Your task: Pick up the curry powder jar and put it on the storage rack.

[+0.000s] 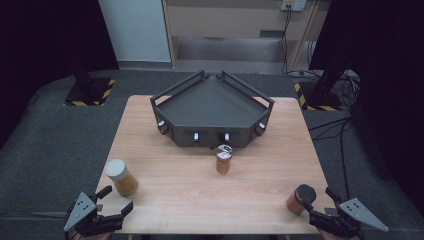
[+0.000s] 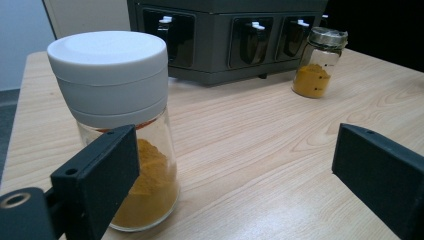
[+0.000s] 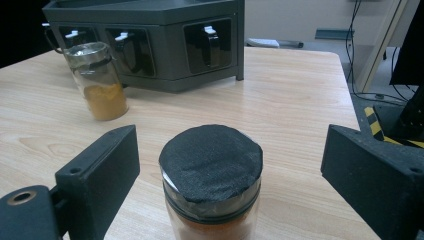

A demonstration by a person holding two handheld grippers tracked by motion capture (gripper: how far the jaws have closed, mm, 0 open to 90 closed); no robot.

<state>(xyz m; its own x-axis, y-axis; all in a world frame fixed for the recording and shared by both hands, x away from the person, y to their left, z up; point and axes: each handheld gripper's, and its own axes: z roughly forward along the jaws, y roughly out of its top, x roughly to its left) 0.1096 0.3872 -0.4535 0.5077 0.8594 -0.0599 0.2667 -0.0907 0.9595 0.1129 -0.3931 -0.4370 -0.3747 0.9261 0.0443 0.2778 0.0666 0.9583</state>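
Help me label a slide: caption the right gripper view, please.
Open right gripper flanking a black-lidded spice jar, with a silver-lidded jar and dark rack beyond.

High view: above the near edge, facing forward and down over the whole table (image 1: 210, 195). Left gripper view: low, close, along its jaws, white-lid jar (image 2: 120, 125) against the left jaw. Right gripper view: low, close, black-lid jar (image 3: 211, 175) between its jaws. Shared by both: rack (image 2: 225, 35) and middle jar (image 2: 317, 62).
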